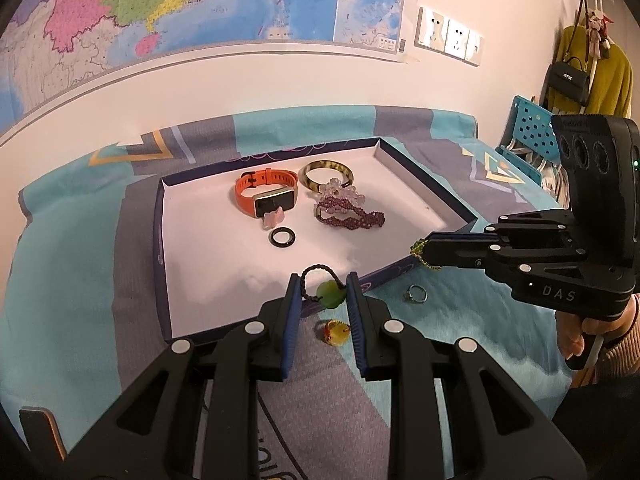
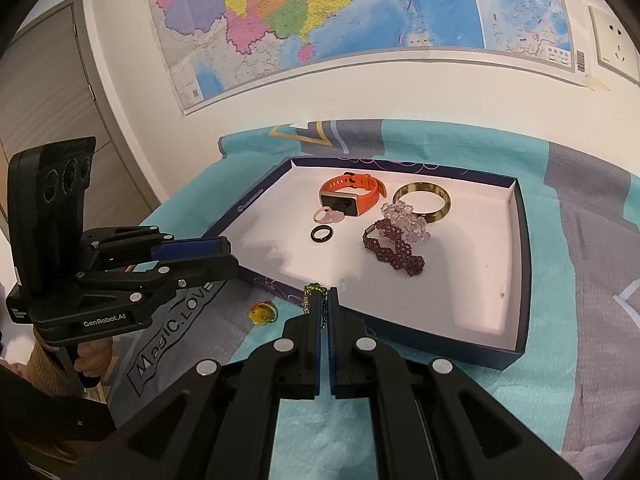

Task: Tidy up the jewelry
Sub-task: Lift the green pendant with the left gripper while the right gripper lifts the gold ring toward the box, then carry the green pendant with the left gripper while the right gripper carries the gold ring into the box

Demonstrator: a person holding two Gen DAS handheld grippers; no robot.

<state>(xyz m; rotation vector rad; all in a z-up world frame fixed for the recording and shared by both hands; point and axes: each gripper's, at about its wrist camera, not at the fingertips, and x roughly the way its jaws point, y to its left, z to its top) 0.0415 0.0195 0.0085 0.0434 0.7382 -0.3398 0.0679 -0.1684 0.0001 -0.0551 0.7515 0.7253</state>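
A dark-rimmed white tray (image 1: 420, 184) (image 2: 520, 248) holds an orange watch (image 1: 262, 190) (image 2: 352, 192), a tortoiseshell bangle (image 1: 326, 176) (image 2: 422, 200), clear beads (image 1: 348, 192) (image 2: 406, 220), a purple bead bracelet (image 1: 352, 216) (image 2: 394, 250), a pink piece (image 2: 328, 216) and a black ring (image 1: 282, 237) (image 2: 321, 234). My left gripper (image 1: 323, 286) is open around a green pendant on a dark cord (image 1: 330, 295) at the tray's front rim. My right gripper (image 2: 325, 300) (image 1: 420, 251) is shut on a green-gold chain (image 2: 312, 298) (image 1: 418, 248) at the tray's edge.
An amber ring (image 1: 336, 332) (image 2: 262, 314) and a silver ring (image 1: 416, 294) lie on the teal-grey cloth (image 1: 80, 280) in front of the tray. A wall with a map stands behind. A blue crate (image 1: 528, 136) and hanging bags are at the far right.
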